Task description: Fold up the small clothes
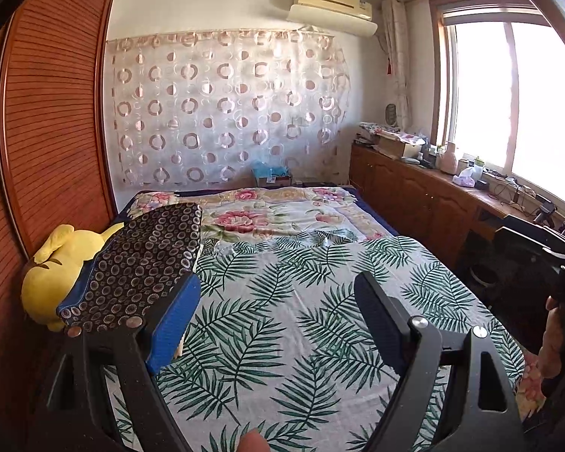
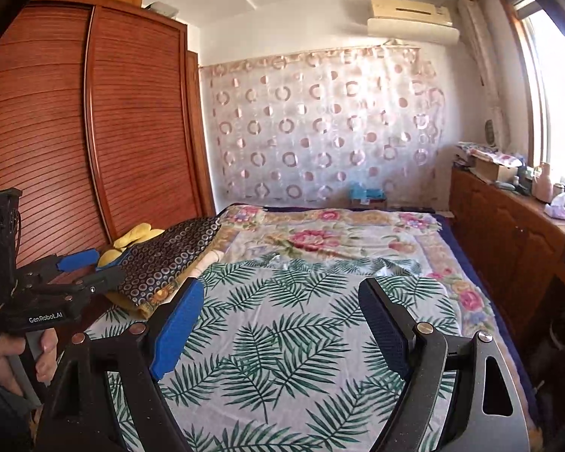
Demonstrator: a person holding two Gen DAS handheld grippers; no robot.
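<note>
Seemingly nothing was folded yet: both the left gripper (image 1: 278, 312) and right gripper (image 2: 282, 324) hovered wide-jawed and empty above the leaf-print sheet (image 1: 282, 301), with no small garment clearly identifiable.

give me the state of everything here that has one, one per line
left gripper: jaws open, holding nothing
right gripper: jaws open, holding nothing
dark circle-print garment: lying on the bed's left side, over the plush
yellow plush toy: lying down, partly covered
leaf-print sheet: spread flat on the bed
wardrobe doors: shut
air conditioner: flap looks open
patterned curtain: hanging, drawn across
</note>
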